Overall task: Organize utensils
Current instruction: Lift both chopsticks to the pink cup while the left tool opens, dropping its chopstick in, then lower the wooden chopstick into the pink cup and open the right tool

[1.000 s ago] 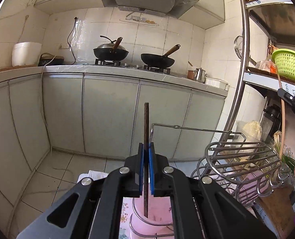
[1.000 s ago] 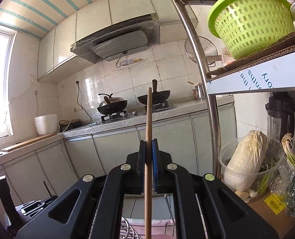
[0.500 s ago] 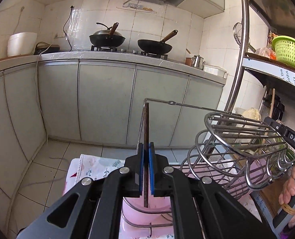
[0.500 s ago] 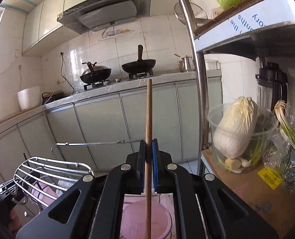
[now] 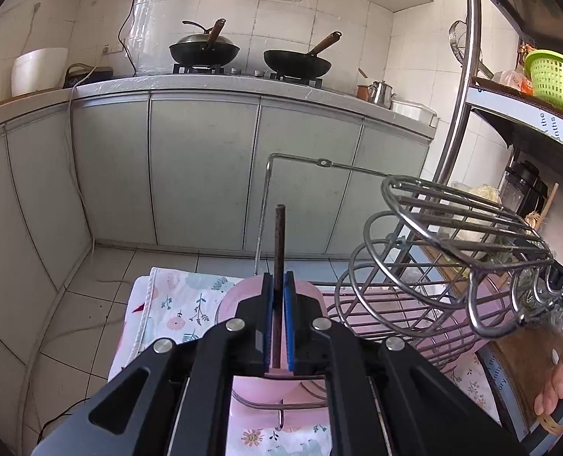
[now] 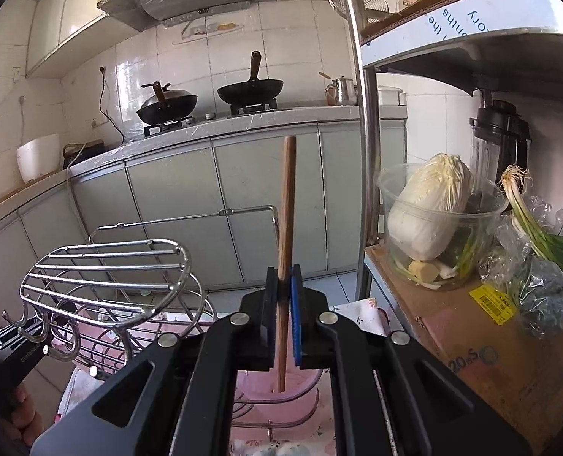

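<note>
Above the pink cup (image 5: 243, 296) of the wire rack (image 5: 444, 250), on the floral cloth (image 5: 175, 304): two tools, each carrying one chopstick.

Left tool (image 5: 279, 304): blue pads pressed together on a dark chopstick (image 5: 280, 243), held upright, upper end well clear of the pads, lower end just over the pink cup.

Right tool (image 6: 284, 304): pads pinching a light wooden chopstick (image 6: 287, 205), nearly upright with a slight lean; its lower end shows at or just inside the cup's mouth (image 6: 277, 383), though actual contact cannot be told.

Rack: chrome wire, with a domed grid tier and hooks beside the cup ring. A hand (image 5: 555, 383) grips the right tool's handle at the edge of the left view.

Step in hand, as judged: delivery of both chopsticks into the cup holder; neither is released yet.

Next move calls for: each stick lined up over the cup opening and kept clear of the wire ring and of the other stick, lowered until the tip is well inside, then pads spread to let it drop.
</note>
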Demonstrator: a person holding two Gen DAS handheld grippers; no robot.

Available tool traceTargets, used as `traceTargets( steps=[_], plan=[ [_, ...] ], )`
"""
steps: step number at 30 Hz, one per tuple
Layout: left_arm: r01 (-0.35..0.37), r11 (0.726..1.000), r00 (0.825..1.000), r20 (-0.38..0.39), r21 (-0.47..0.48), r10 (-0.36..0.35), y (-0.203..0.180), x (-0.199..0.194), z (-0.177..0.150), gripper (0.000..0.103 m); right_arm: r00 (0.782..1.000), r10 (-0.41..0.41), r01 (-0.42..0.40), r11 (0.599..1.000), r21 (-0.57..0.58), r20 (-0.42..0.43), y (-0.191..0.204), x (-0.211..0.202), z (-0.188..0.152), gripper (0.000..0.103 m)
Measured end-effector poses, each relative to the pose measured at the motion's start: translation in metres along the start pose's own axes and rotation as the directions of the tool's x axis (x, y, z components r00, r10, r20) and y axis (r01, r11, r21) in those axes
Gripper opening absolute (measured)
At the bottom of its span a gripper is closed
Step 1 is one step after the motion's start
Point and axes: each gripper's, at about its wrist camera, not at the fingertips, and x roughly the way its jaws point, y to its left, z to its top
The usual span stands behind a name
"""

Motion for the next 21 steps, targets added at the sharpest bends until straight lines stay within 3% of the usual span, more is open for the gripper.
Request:
traceTargets(
  steps=[21],
  plan=[
    [-0.024, 0.999, 1.0, 0.019, 0.044, 0.023, -0.012, -0.02, 0.004, 0.015, 1.0, -0.024, 0.023, 0.999, -0.023, -0.004, 0.005, -0.015, 0.003, 0.007]
  ],
)
